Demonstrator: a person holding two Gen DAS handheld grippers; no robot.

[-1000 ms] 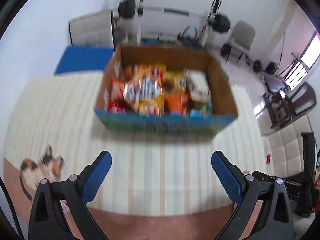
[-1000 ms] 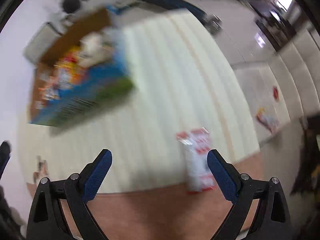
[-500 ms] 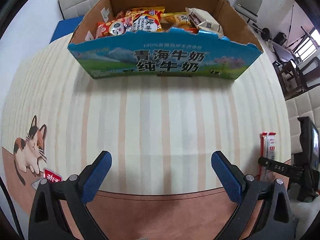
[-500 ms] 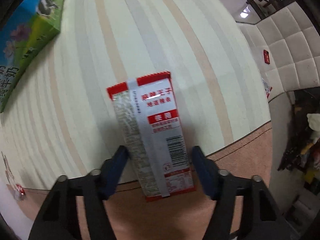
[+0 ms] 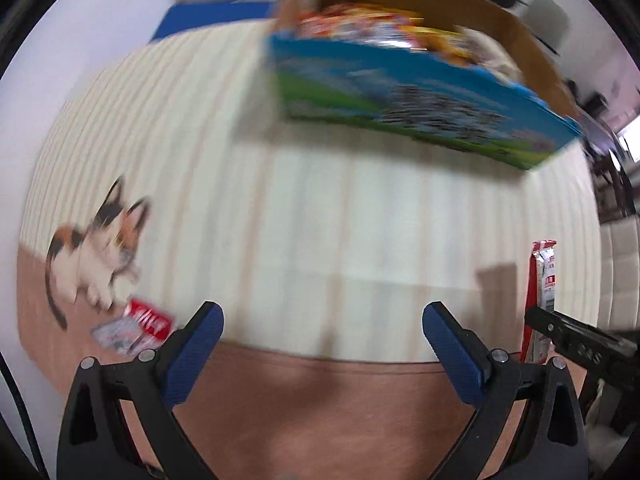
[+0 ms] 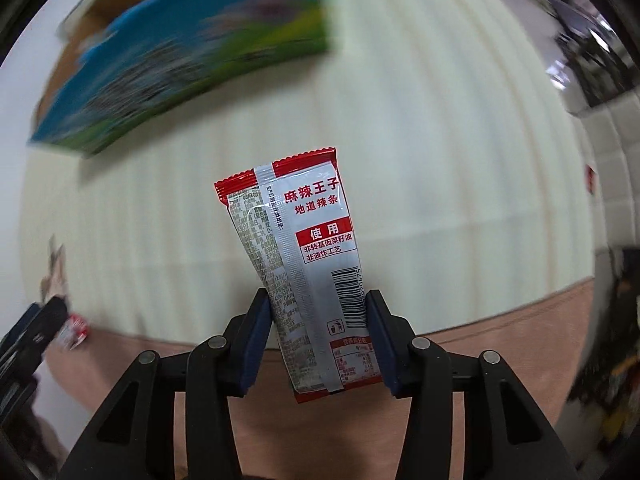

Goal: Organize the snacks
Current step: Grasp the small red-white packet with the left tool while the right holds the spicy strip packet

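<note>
right gripper clamped on the red snack packet, jaws just closed.
likely bound for the box upper left; left gripper fingers apart, empty.

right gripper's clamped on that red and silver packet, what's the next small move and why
Probably lift the red and silver snack packet clear of the striped mat and carry it toward the snack box. The right gripper has just been closing, and its pads now press the packet's lower sides. The box already holds other snacks, and the left gripper is open and empty.
</note>
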